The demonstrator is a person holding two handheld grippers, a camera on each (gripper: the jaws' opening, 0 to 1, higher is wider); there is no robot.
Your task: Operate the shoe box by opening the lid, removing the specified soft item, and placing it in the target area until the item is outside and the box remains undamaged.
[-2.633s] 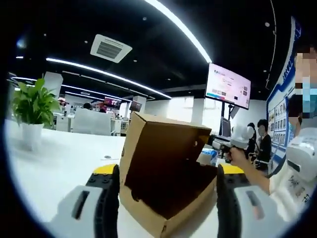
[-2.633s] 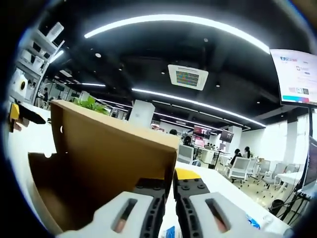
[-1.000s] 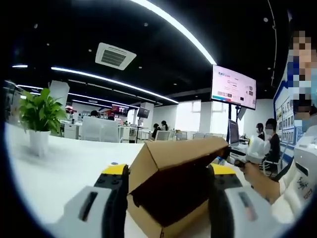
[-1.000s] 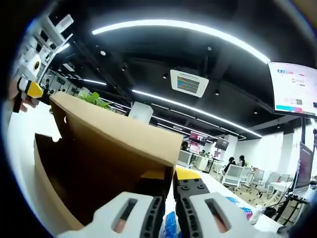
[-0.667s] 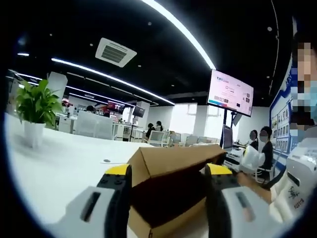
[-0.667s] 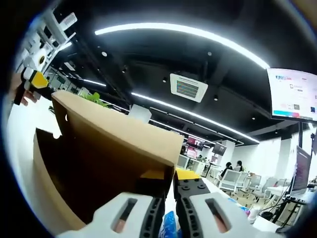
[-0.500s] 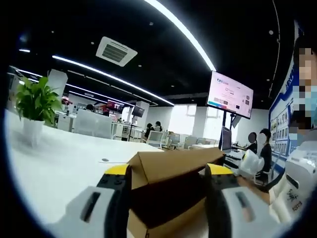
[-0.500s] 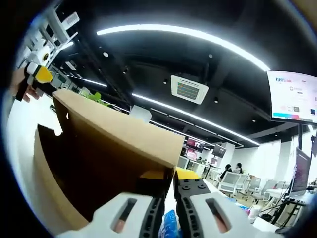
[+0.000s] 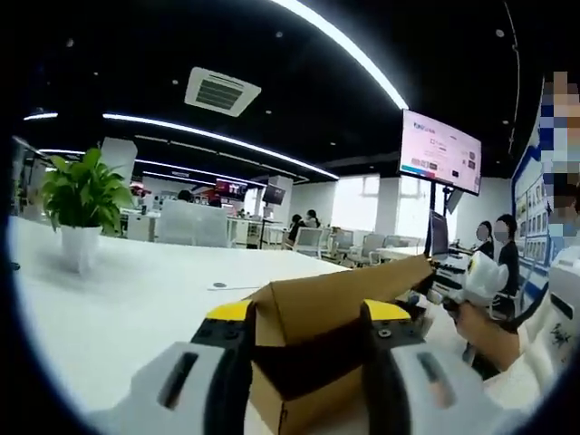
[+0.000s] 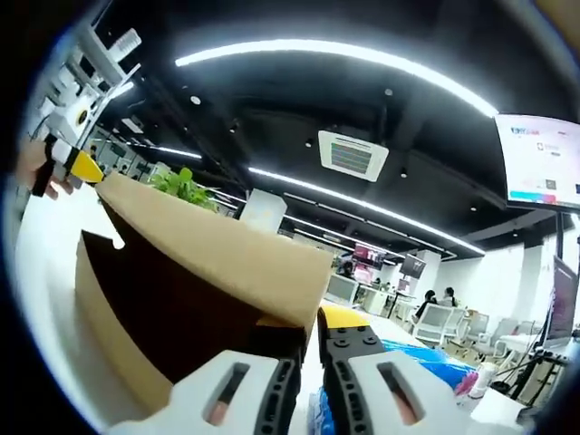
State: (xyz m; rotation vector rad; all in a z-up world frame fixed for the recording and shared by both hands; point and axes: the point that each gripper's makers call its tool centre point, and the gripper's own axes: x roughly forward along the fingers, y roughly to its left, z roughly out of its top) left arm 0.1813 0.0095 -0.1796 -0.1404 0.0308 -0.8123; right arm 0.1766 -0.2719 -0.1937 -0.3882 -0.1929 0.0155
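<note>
1. In the left gripper view, the left gripper (image 9: 305, 349) has its jaws set wide, one on each side of the box (image 9: 313, 362); whether they touch its walls I cannot tell.
2. In the right gripper view, the right gripper (image 10: 309, 349) has its jaws almost together, pinched on the corner of the lid (image 10: 217, 258).
3. The box stands on the white table (image 9: 127, 299), its lid tilted low over the dark inside; the soft item is hidden.
4. Something blue (image 10: 426, 355) lies on the table past the right jaw.
5. A potted plant (image 9: 83, 207) stands far back on the table.
6. A wall screen (image 9: 441, 152) hangs above; people sit beyond.
</note>
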